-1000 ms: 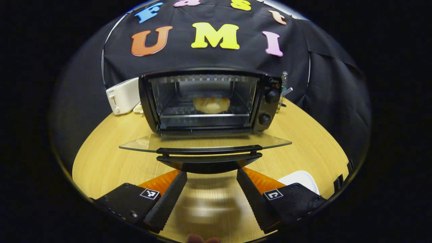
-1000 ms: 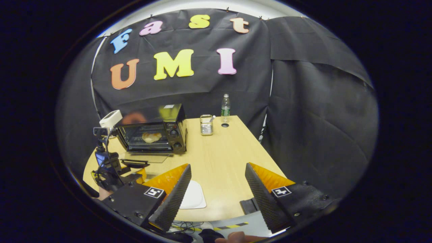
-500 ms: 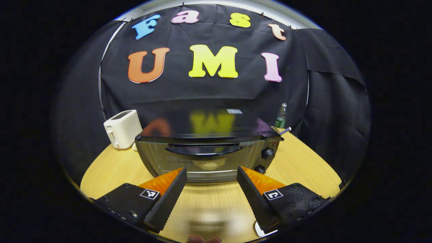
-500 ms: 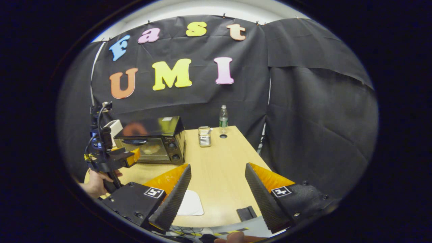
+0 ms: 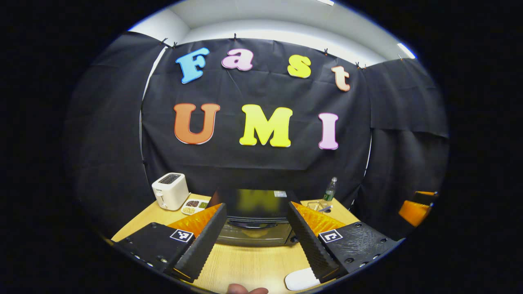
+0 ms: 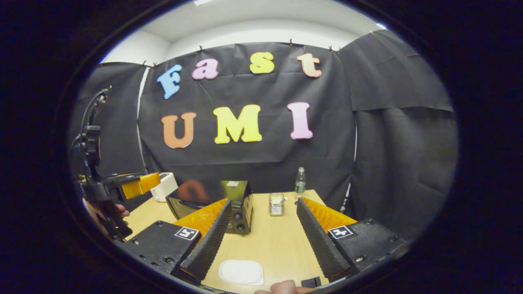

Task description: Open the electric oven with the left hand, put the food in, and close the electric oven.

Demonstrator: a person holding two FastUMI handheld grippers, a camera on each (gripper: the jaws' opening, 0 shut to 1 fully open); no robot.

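oven shut, food inside – task looks done

Near: my left gripper has its fingers spread apart, holding nothing; my right gripper likewise wide apart and empty, above the bare white plate. Next out: electric oven on the table, well clear of both tongs, door up against the body, pale food dimly visible behind the glass. Far: toaster, bottle. Judging from this, open, load and close are all complete; nothing left but to back off
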